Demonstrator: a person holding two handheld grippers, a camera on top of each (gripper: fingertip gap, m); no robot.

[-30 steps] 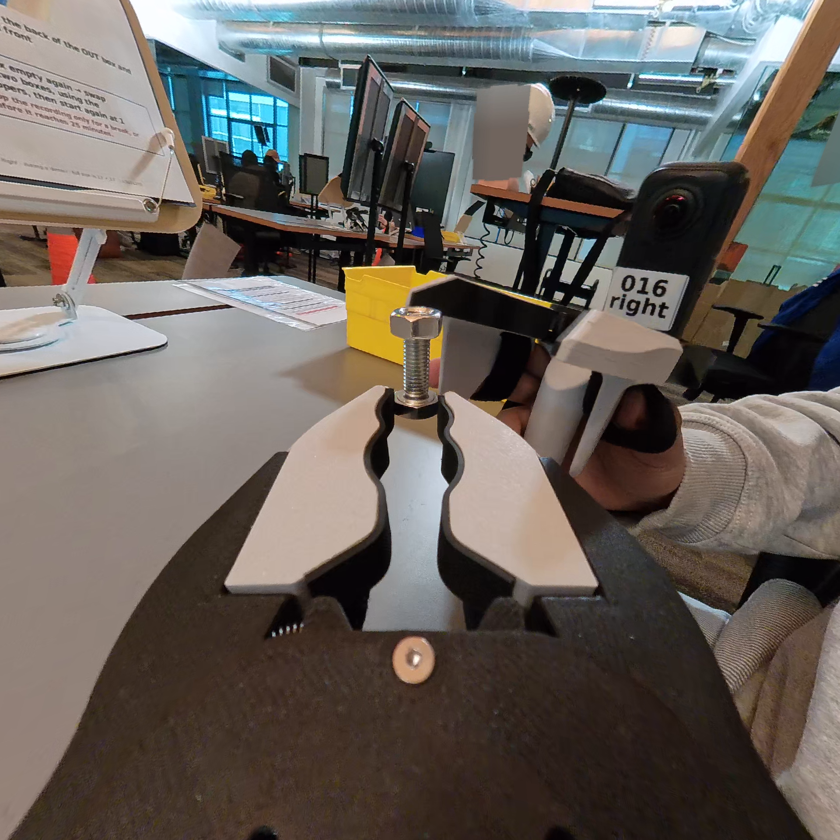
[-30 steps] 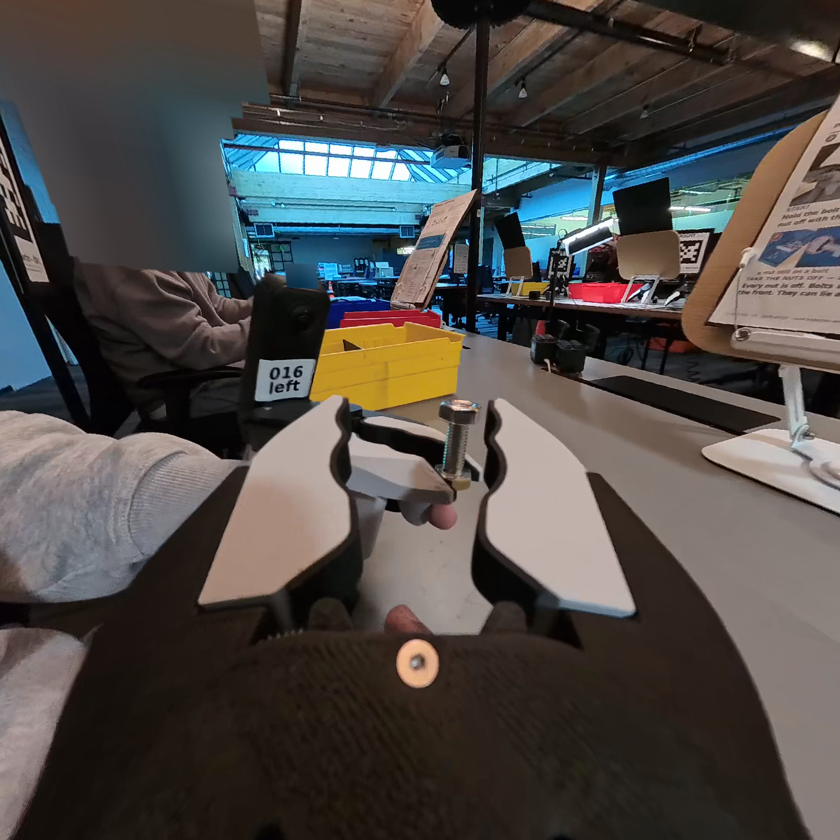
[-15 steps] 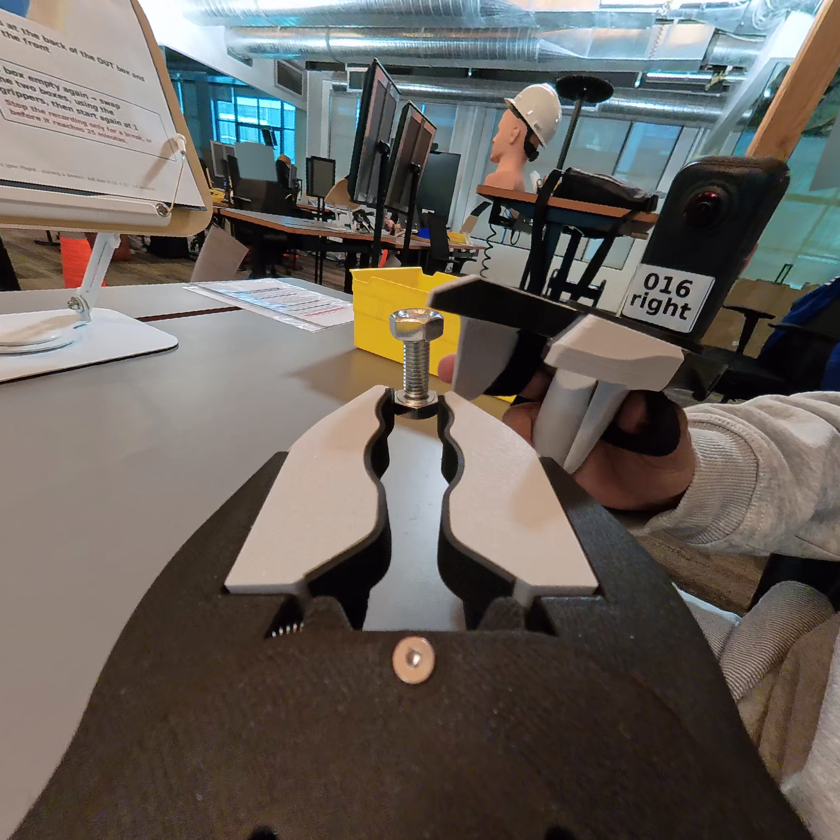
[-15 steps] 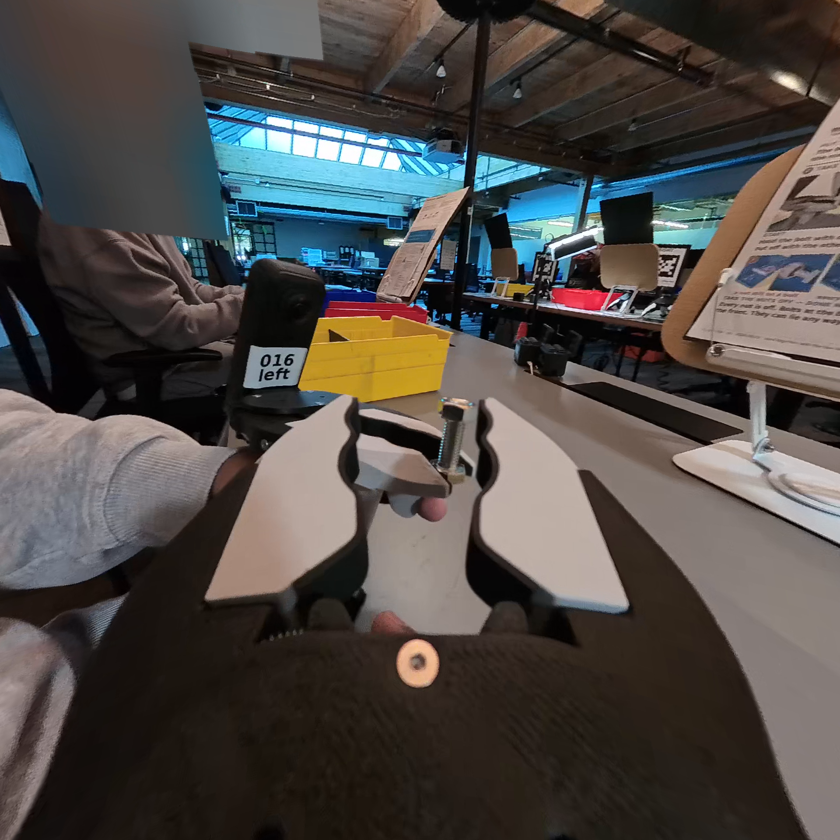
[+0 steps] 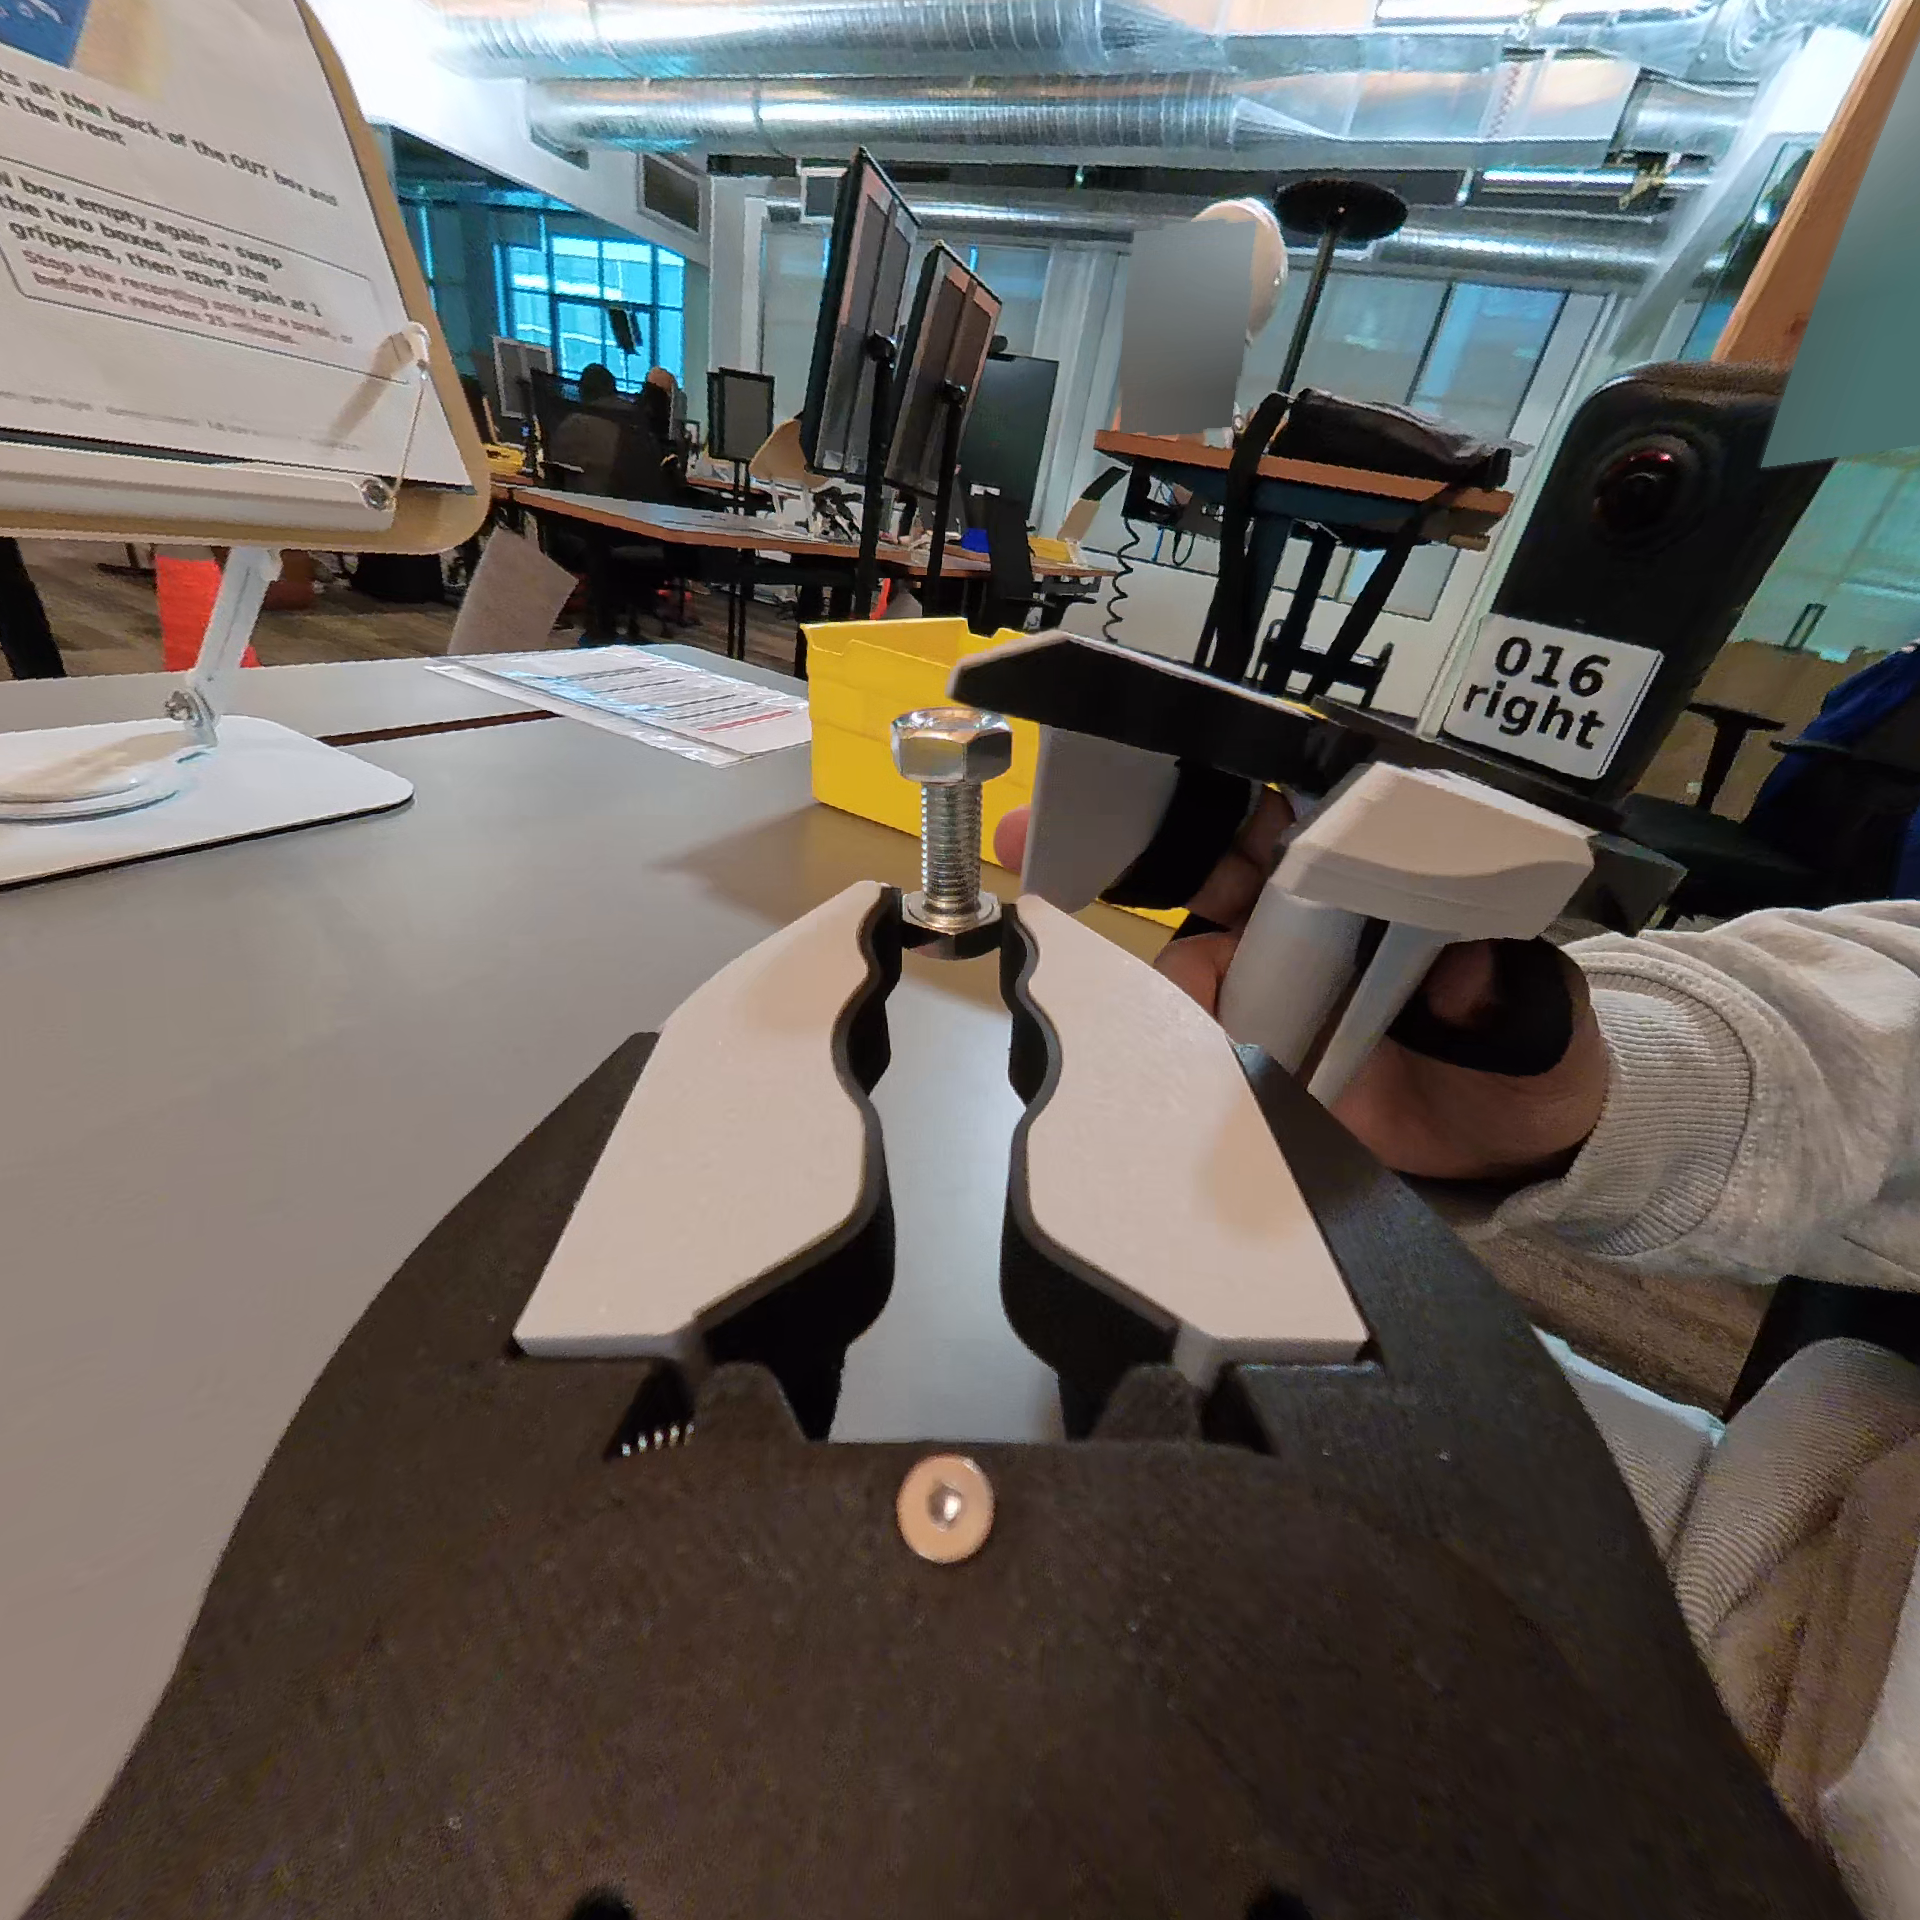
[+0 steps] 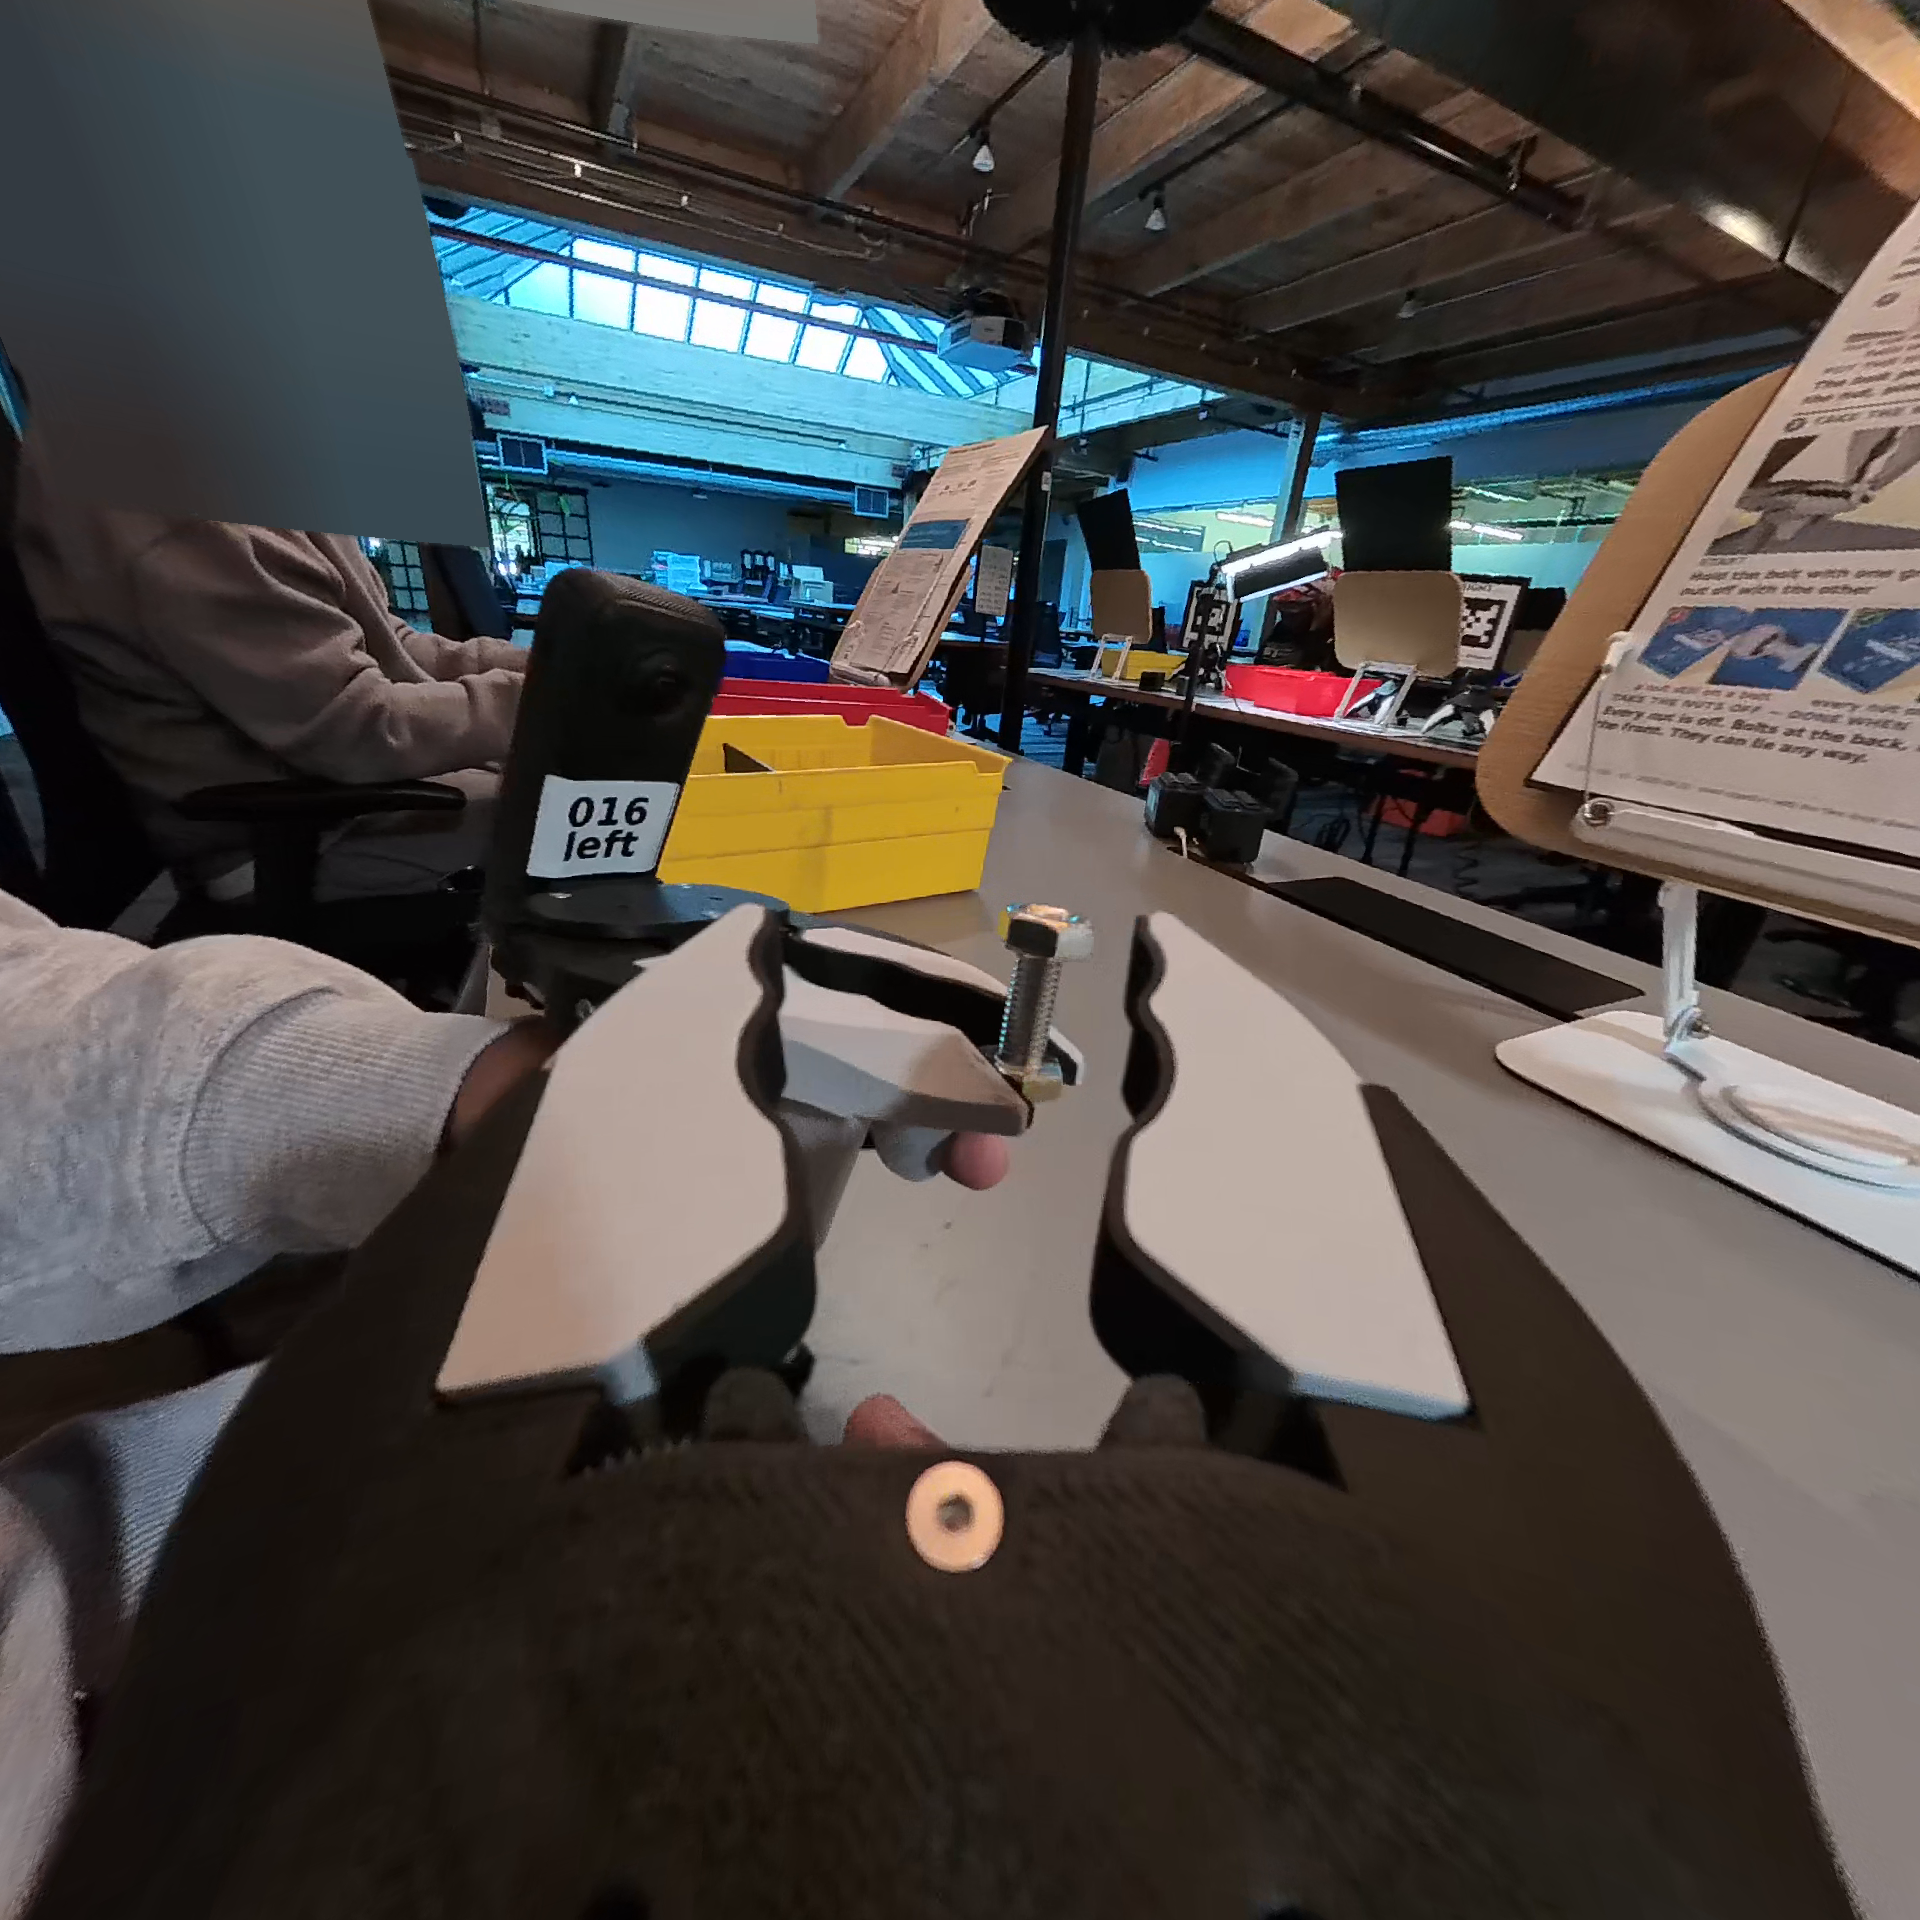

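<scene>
A silver hex bolt (image 5: pixel 951 805) stands upright, head up, with a nut (image 5: pixel 951 914) near its lower end. My left gripper (image 5: pixel 951 925) is shut on the nut at its fingertips and holds the bolt above the grey table (image 5: pixel 364 987). My right gripper (image 6: pixel 951 971) is open; in the right wrist view the bolt (image 6: pixel 1039 987) stands between its spread fingertips, a little nearer the right one, touching neither. In the left wrist view the right gripper's fingers (image 5: pixel 1112 821) sit just right of the bolt. A person's hands hold both grippers.
A yellow bin (image 6: pixel 831 810) stands on the table behind the bolt, also in the left wrist view (image 5: pixel 894 717). A document stand (image 5: pixel 187 312) on a white base is at the left; another (image 6: pixel 1766 644) is at the right. A laminated sheet (image 5: pixel 634 696) lies on the table. Black blocks (image 6: pixel 1210 810) sit farther back. Spacing between my two grippers at the tips: around 4 centimetres.
The right gripper has opened wider and shifted slightly, so the bolt now sits between its fingertips. The left gripper keeps holding the nut and bolt.
</scene>
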